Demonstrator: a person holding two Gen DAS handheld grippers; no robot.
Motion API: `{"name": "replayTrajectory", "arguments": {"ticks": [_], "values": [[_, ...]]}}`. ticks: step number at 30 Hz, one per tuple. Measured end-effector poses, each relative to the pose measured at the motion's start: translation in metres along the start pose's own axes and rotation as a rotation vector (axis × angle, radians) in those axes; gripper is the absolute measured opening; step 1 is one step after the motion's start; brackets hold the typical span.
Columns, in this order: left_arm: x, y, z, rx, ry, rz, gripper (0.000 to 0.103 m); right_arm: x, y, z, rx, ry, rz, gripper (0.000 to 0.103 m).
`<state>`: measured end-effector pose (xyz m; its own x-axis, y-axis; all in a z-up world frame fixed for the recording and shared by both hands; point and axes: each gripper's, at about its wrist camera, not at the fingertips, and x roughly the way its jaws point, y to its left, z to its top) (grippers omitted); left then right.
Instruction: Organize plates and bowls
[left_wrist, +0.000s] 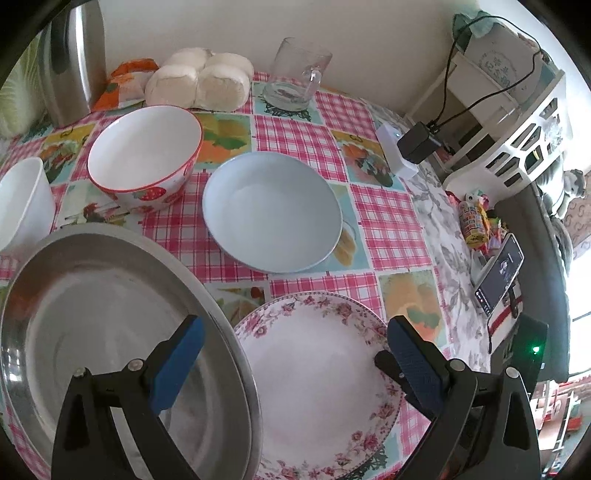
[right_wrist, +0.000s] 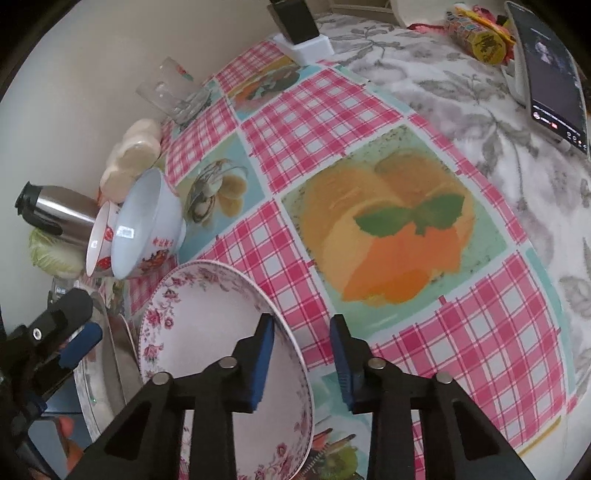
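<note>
Steel pan overlaps floral plate, bowls behind

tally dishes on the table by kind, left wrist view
Bowls: 3 (strawberry bowl, pale blue bowl, white bowl)
Plates: 2 (metal plate, floral plate)
Glass mugs: 1 (glass mug)
Total: 6

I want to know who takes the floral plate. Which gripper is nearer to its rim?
Right. The right gripper straddles the floral plate rim, one finger inside, one outside, not yet pressing. The left gripper hangs open above the plate and the steel plate beside it.
</note>
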<state>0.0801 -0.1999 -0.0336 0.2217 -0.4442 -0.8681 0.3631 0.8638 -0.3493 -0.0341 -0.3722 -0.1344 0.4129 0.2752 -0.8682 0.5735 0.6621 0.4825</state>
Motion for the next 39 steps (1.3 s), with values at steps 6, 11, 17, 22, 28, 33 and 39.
{"name": "replayTrajectory", "arguments": {"ticks": [6,11,17,22,28,33,39], "values": [[-0.001,0.000,0.000,-0.002,-0.002,-0.007,0.099,0.002,0.004,-0.002,-0.030,0.013,0.000,0.018],[-0.003,0.001,-0.001,-0.005,0.001,-0.024,0.099,0.002,0.007,-0.001,-0.057,0.009,-0.011,0.018],[-0.006,-0.004,-0.002,0.014,-0.003,-0.036,0.099,-0.005,-0.004,0.004,-0.024,-0.025,-0.053,0.018],[-0.003,-0.014,-0.005,0.047,0.009,-0.049,0.099,-0.013,-0.024,0.011,0.043,-0.062,-0.087,0.018],[0.004,-0.021,-0.008,0.066,0.024,-0.051,0.099,-0.018,-0.040,0.016,0.109,-0.086,-0.094,0.018],[-0.001,-0.034,-0.009,0.119,-0.005,-0.025,0.089,-0.026,-0.053,0.017,0.140,-0.104,-0.116,0.018],[0.013,-0.054,-0.015,0.203,0.023,-0.004,0.087,-0.026,-0.054,0.017,0.149,-0.105,-0.115,0.018]]}}
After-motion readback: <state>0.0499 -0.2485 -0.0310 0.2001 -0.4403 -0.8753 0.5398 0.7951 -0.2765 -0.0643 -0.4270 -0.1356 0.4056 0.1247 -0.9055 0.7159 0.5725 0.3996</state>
